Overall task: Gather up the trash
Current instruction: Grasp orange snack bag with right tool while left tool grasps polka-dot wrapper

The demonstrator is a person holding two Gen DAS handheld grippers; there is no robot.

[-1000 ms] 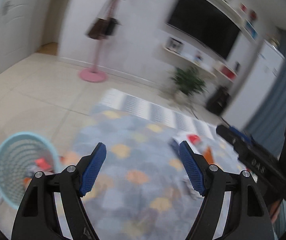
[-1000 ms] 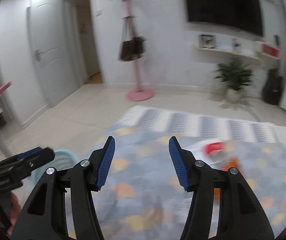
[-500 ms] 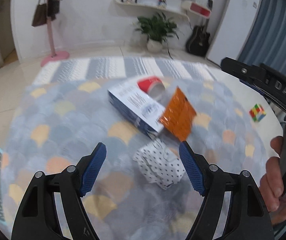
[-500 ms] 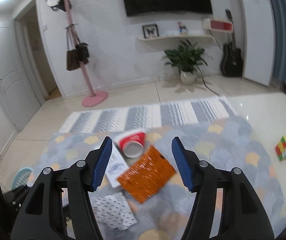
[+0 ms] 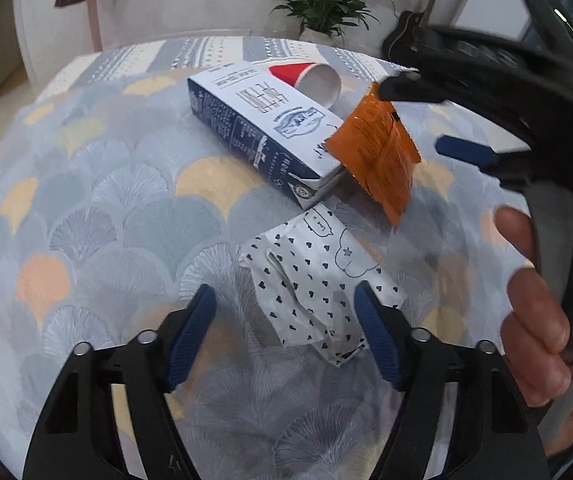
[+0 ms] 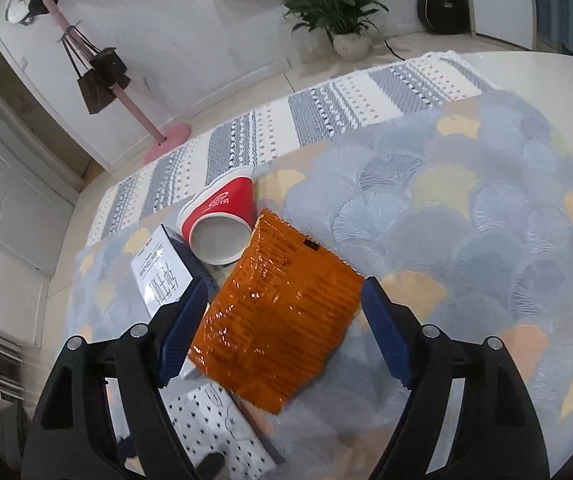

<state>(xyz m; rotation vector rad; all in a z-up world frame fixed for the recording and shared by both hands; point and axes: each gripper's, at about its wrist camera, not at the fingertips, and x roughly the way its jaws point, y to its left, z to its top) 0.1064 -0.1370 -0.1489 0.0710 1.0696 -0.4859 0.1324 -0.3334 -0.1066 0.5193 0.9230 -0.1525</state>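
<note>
Both grippers are hovering low over the rug [image 5: 98,184] now, pointing steeply down at a little heap of 4 bits of trash near its striped far edge. The left gripper [image 5: 284,312] is sitting right over the heart-print paper bag [image 5: 314,276], its jaws closing in from a fairly wide spread, the crumpled bag lying between the blue pads with nothing pinched yet. The right gripper [image 6: 284,306] is doing the opposite: its jaws are opening wide, straddling the orange foil packet [image 6: 274,320], and the pads are not pressing on it. That packet is leaning tilted against the end of the blue-and-white carton [image 5: 262,128], which is lying flat on the rug. Behind the carton a red paper cup [image 6: 222,220] is lying on its side, mouth toward the packet, touching the carton. A hand [image 5: 534,308] is gripping the right tool at the edge of the left view
</note>
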